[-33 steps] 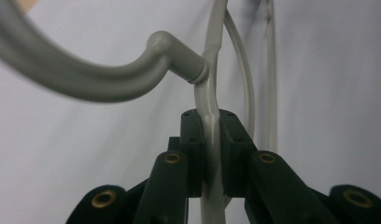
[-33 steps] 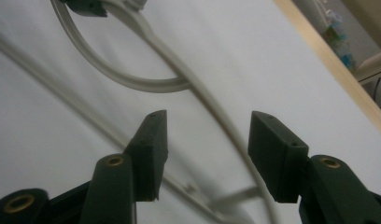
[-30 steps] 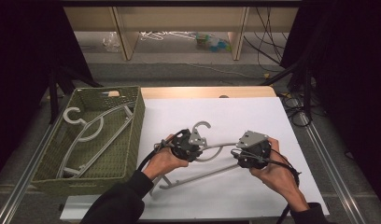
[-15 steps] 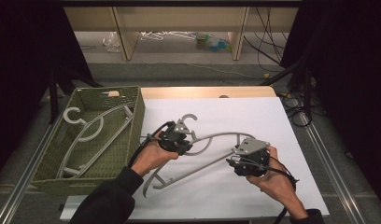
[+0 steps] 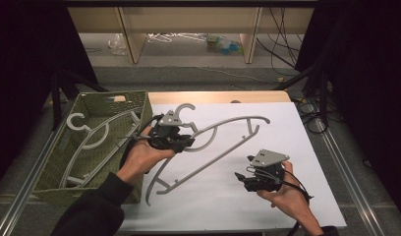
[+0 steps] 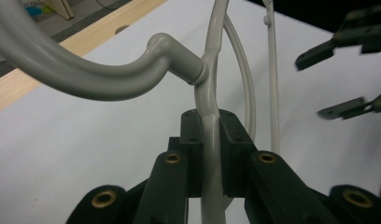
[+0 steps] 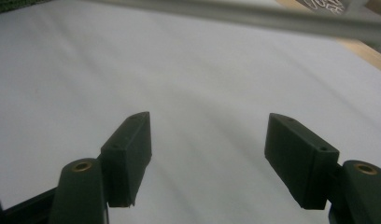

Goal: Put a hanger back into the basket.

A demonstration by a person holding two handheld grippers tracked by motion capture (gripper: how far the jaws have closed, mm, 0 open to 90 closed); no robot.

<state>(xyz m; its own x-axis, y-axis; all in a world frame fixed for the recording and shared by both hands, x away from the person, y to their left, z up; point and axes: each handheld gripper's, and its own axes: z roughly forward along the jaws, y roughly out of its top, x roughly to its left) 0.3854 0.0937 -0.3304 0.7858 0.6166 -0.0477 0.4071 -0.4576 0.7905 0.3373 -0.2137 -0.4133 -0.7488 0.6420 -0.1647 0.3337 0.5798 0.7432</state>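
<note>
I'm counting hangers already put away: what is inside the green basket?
Inside the green basket lies one grey hanger, its hook toward the far left corner. The near wall and the person's left sleeve cover the basket's front part, so anything there is hidden.

Your table (image 5: 228,97), light wood, is covered by a white sheet (image 5: 287,147). On it, at nine o'clock, stands the green woven plastic basket (image 5: 90,104). The grey plastic hanger's (image 5: 223,157) lower end touches the sheet at seven o'clock.

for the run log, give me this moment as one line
left hand-held gripper: shut on grey hanger | right hand-held gripper: open, jaws just opening, nothing between | basket: holds another hanger
</note>
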